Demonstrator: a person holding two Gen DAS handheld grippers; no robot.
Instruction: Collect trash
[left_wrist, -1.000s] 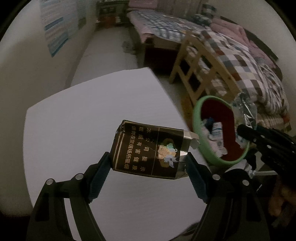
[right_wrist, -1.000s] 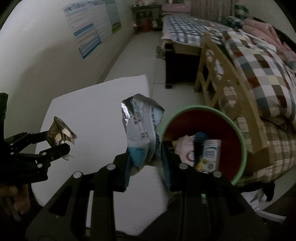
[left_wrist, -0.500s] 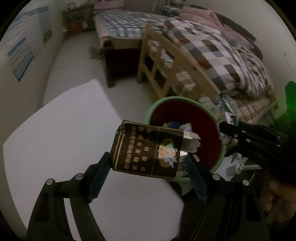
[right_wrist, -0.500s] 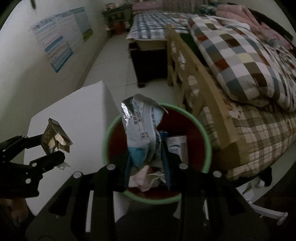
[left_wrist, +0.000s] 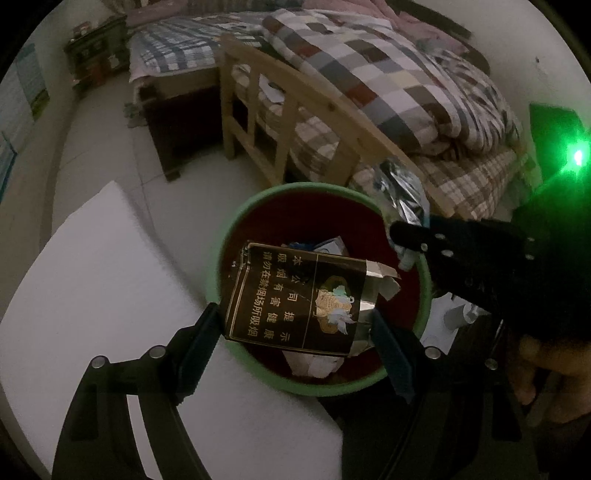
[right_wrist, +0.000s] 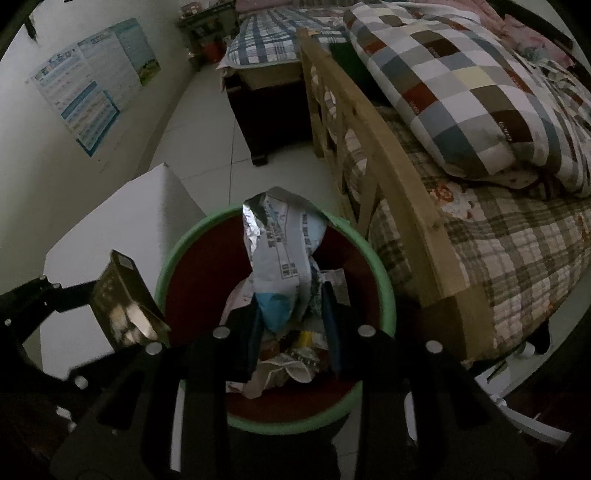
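My left gripper (left_wrist: 295, 325) is shut on a dark crumpled cigarette pack (left_wrist: 295, 299) with gold Chinese text, held over the near rim of the green bin (left_wrist: 229, 229). The pack also shows in the right wrist view (right_wrist: 125, 295). My right gripper (right_wrist: 291, 321) is shut on a silver and blue foil snack bag (right_wrist: 284, 251), held above the open bin (right_wrist: 384, 288), which has a red inside and holds several pieces of trash (right_wrist: 280, 365). The foil bag also shows in the left wrist view (left_wrist: 402, 192).
A white table (left_wrist: 92, 302) lies left of the bin. A wooden bed frame (right_wrist: 373, 147) with checked quilts (right_wrist: 461, 74) stands right of it. A dark cabinet (left_wrist: 181, 122) stands on the tiled floor behind. A poster (right_wrist: 92, 85) hangs on the left wall.
Both grippers have moved right, off the table and over the bin, each still holding its piece of trash. The bin now sits under both.
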